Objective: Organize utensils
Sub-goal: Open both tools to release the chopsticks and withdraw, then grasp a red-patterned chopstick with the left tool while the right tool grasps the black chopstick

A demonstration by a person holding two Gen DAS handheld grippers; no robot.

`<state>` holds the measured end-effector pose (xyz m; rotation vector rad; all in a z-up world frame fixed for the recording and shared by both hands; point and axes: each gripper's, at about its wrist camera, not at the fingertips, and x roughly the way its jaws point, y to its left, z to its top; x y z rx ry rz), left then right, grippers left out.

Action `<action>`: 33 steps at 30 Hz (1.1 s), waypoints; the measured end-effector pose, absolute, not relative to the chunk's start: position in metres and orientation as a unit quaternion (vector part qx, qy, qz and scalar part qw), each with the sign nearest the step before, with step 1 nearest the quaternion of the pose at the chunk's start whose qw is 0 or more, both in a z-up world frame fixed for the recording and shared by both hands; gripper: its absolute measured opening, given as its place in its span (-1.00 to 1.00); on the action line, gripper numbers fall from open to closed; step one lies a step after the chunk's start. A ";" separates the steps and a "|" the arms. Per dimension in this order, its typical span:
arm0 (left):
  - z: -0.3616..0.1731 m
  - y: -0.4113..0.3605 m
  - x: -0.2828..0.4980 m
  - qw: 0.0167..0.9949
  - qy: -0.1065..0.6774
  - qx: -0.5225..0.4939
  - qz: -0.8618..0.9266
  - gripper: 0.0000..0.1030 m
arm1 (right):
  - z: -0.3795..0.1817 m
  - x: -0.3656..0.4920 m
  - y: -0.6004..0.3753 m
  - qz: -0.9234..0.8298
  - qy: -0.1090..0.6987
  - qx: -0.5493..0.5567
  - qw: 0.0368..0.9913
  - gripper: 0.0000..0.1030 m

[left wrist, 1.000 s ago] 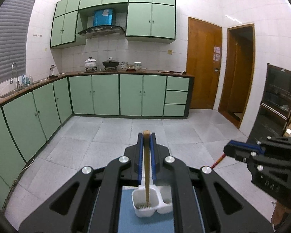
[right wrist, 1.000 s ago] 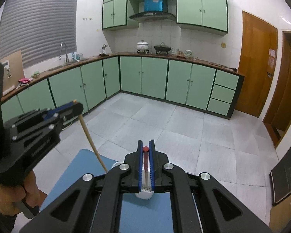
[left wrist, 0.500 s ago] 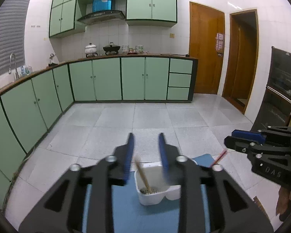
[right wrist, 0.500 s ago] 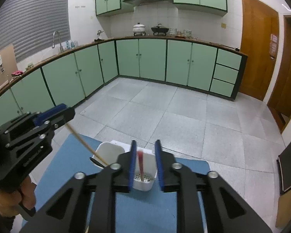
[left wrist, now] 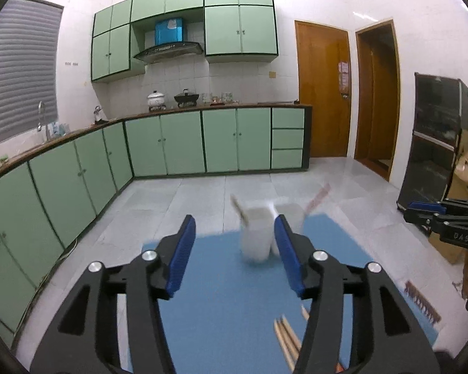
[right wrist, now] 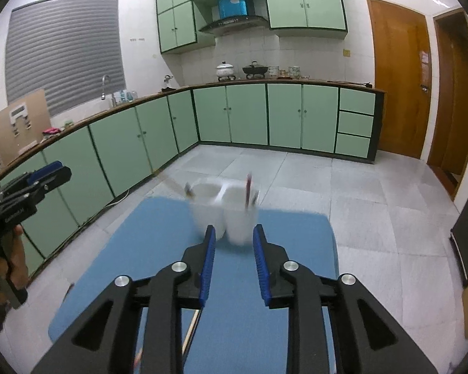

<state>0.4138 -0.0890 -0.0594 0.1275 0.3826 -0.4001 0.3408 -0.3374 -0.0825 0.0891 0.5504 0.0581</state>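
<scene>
- Left claw [left wrist: 234, 251] is hanging above the blue mat [left wrist: 221, 296] with its blue-padded fingers [left wrist: 181, 255] spread wide and nothing between them.
- Right claw [right wrist: 234, 260] is likewise standing spread and empty, its pads sitting just short of the white holder [right wrist: 224, 205].
- The white holder is standing at the far end of the mat on the worktop; it is a two-cup plastic caddy, motion-blurred in both views.
- A wooden chopstick [right wrist: 171, 184] is leaning out of the left cup; a red-handled utensil [right wrist: 249, 187] is standing in the right cup. What kind of utensil it is cannot be told through the blur.
- More wooden chopsticks [left wrist: 285, 336] are lying loose on the mat near the left claw's right finger; a single stick [right wrist: 190, 330] is showing beneath the right claw.
- Handling judgement: the sticks are looking stiff, very light and thin, so they are likely rolling or pivoting in the pads if pinched near an end.
- Best hold is probably across the shaft a little above the middle, pads square to the stick, so the lower tip is dropping cleanly into a cup.
- Lying flat on the mat, the sticks are offering little height; the soft mat is probably letting a fingertip press down beside one.
- The holder is looking light and tall, so a sideways knock is likely tipping it; a vertical entry seems safer.
</scene>
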 end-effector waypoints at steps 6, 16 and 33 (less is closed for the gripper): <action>-0.135 -0.064 0.319 0.951 0.237 0.054 -0.189 0.04 | -0.160 0.250 -0.296 0.026 0.287 0.049 0.956 -0.44; -0.243 -0.074 0.245 0.926 0.332 0.026 -0.177 0.04 | -0.253 0.194 -0.234 0.034 0.355 0.069 0.932 -0.44; -0.273 -0.089 0.252 0.918 0.353 0.047 -0.172 0.04 | -0.275 0.219 -0.232 0.020 0.366 0.055 0.929 -0.88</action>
